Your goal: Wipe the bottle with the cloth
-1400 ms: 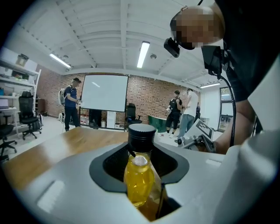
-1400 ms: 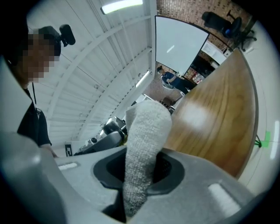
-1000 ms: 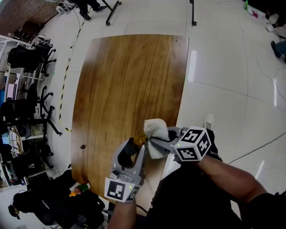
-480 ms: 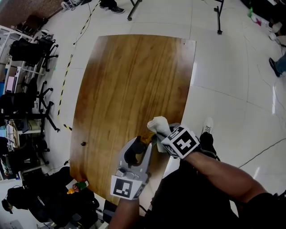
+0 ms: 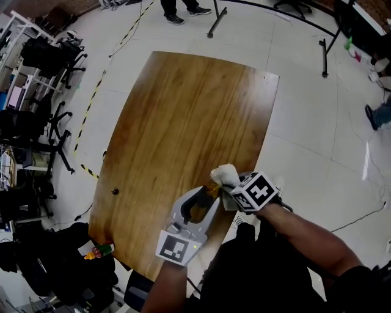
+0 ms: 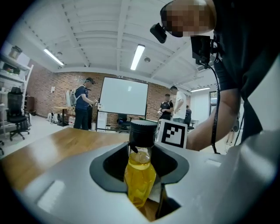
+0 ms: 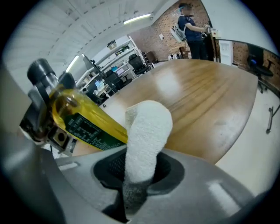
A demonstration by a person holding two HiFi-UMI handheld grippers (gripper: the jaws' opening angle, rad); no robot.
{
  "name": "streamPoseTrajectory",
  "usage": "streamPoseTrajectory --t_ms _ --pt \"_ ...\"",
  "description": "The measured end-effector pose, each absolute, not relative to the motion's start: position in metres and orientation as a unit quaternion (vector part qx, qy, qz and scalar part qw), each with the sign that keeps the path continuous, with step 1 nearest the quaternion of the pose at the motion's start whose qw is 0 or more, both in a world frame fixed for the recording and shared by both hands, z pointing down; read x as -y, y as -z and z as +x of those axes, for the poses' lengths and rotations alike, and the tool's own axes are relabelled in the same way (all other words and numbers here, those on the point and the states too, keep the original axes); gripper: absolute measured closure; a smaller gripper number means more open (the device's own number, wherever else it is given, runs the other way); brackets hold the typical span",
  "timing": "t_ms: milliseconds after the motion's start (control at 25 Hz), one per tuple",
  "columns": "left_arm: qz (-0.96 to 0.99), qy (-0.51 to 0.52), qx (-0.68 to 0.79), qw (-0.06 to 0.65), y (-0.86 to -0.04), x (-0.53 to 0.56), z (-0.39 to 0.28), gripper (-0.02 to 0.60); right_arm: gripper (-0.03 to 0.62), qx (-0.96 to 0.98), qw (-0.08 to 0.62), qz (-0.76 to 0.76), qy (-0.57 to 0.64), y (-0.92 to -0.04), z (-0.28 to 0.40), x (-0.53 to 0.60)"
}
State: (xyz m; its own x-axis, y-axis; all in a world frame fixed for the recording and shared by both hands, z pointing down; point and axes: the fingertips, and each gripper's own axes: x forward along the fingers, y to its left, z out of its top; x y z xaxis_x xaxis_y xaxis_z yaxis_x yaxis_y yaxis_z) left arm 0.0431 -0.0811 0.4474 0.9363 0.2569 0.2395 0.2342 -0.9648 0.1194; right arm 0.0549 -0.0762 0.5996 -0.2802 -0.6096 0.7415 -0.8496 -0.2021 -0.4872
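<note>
A small bottle (image 6: 139, 177) of yellow liquid with a black cap stands upright between the pads of my left gripper (image 6: 140, 164), which is shut on its body. In the head view the left gripper (image 5: 201, 202) is over the table's near edge, with the bottle (image 5: 211, 191) showing as an amber spot. My right gripper (image 7: 135, 175) is shut on a folded white cloth (image 7: 146, 131), whose free end lies against the bottle's (image 7: 83, 120) green-labelled side. Seen from the head, the right gripper (image 5: 231, 189) comes in from the right with the cloth (image 5: 226, 176) beside the bottle.
Both grippers work over the near right corner of the wooden table (image 5: 177, 122). A small dark object (image 5: 115, 191) lies near its left edge. Office chairs (image 5: 36, 61) and shelving line the left side. A bottle (image 5: 99, 250) lies on the floor. People (image 5: 183, 9) stand beyond the table.
The right gripper has tipped downward and drawn closer to the left gripper, bringing the cloth down along the bottle. The left gripper keeps the bottle in place.
</note>
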Motion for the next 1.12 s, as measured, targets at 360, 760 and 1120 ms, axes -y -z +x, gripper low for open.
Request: streamPoseTrajectory --t_ms 360,760,1120 --pt "0.959 -0.126 -0.255 -0.009 -0.441 0.058 0.028 0.422 0.523 0.697 -0.204 0.479 -0.493 -0.477 0.106 0.048" --pt "0.962 -0.13 -0.239 0.009 -0.435 0.053 0.032 0.423 0.523 0.788 -0.126 0.281 -0.533 -0.48 0.061 0.098" --pt "0.967 -0.099 -0.232 0.022 -0.432 0.058 0.031 0.423 0.523 0.81 -0.072 0.239 -0.53 -0.505 0.049 0.113"
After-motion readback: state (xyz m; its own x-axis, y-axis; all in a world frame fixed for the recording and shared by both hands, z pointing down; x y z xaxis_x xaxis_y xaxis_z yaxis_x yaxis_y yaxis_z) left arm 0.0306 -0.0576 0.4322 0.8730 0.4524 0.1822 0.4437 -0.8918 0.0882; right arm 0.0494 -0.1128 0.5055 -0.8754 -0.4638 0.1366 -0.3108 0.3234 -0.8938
